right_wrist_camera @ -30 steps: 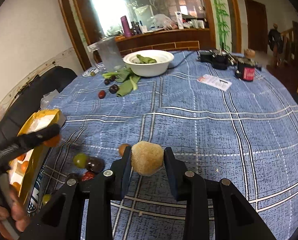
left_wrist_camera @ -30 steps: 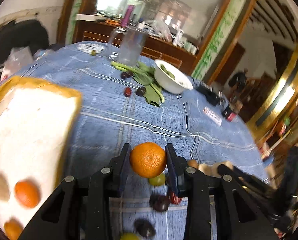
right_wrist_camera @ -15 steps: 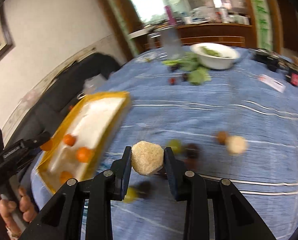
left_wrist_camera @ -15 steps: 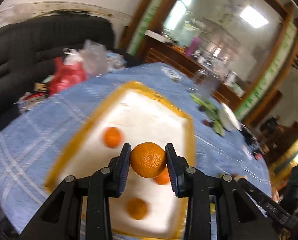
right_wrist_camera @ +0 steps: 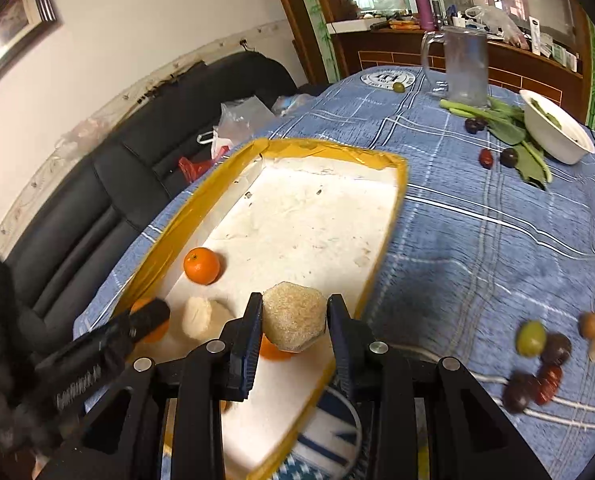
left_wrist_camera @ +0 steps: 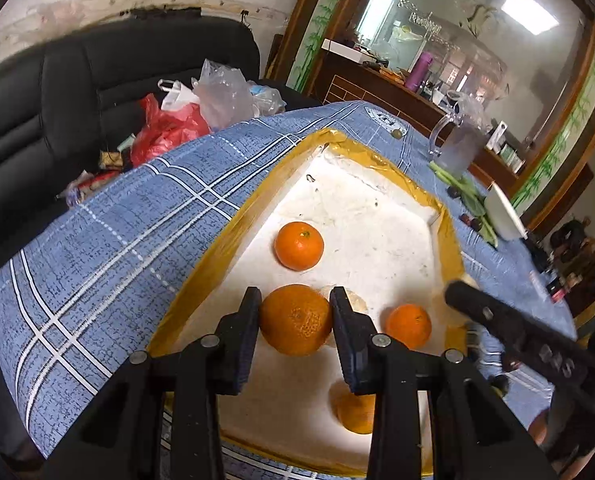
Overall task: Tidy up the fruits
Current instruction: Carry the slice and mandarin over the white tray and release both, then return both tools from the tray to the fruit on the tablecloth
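My left gripper is shut on an orange tangerine and holds it over the near part of the white foam tray with a yellow rim. Three tangerines lie in the tray. My right gripper is shut on a rough tan round fruit over the tray's near right edge. A pale round fruit and a tangerine lie in the tray there. The left gripper's black finger shows at lower left.
Loose fruits, green, dark and red, lie on the blue checked cloth at the right. A glass jug, green leaves and a white bowl stand farther back. A black sofa with plastic bags is beyond the table's left edge.
Both grippers swung left from the loose fruit pile to above the tray, each still holding its fruit. The views have sharpened as the motion slowed.
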Available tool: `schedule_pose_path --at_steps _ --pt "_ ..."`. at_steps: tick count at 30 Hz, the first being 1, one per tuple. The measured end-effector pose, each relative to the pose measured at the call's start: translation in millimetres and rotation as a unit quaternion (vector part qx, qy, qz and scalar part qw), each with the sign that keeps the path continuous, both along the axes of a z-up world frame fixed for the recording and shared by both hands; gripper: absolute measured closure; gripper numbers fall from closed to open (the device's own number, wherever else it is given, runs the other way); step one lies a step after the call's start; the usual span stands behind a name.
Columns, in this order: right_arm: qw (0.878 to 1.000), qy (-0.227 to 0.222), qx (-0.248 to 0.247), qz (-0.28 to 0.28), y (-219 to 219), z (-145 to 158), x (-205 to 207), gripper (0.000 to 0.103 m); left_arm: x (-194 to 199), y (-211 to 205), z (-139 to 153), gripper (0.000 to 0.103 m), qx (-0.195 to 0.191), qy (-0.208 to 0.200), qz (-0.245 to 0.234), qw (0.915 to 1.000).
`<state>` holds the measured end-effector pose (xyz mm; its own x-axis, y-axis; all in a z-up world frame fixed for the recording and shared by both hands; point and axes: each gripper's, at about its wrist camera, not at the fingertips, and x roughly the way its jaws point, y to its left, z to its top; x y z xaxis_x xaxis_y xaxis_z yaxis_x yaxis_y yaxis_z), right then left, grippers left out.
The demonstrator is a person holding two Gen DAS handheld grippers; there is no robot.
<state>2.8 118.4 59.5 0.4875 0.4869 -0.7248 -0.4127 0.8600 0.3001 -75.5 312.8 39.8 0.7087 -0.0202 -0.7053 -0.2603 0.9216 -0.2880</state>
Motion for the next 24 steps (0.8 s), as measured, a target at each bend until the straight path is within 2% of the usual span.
schedule_pose_path --at_steps 4,9,12,15,19,24 --pt "1.0 0.003 -0.024 -0.001 14.6 -7.2 13.3 0.068 0.7 -1.2 -1.3 0.069 0.01 0.001 -0.002 0.9999" --pt "0.999 0.007 -0.034 -0.002 21.8 -13.7 22.7 0.067 1.0 0.9 -1.4 0.066 0.005 0.001 -0.005 1.0" --pt "0.999 0.006 -0.033 -0.005 20.9 -15.1 24.6 0.067 0.2 -0.5 1.2 0.055 0.0 -0.005 -0.005 1.0" --pt "1.0 0.012 -0.023 -0.007 16.8 -13.2 24.3 0.067 -1.4 -2.2 4.1 0.027 -0.001 -0.007 0.001 1.0" --pt "1.0 0.002 -0.002 -0.013 1.1 -0.1 15.7 0.066 -5.1 3.6 8.0 0.025 -0.015 -0.006 0.015 0.9998" --pt "0.999 -0.011 0.021 -0.03 -37.1 16.2 -3.2 0.056 -16.4 9.0 21.1 0.025 -0.029 -0.02 0.031 0.9989"
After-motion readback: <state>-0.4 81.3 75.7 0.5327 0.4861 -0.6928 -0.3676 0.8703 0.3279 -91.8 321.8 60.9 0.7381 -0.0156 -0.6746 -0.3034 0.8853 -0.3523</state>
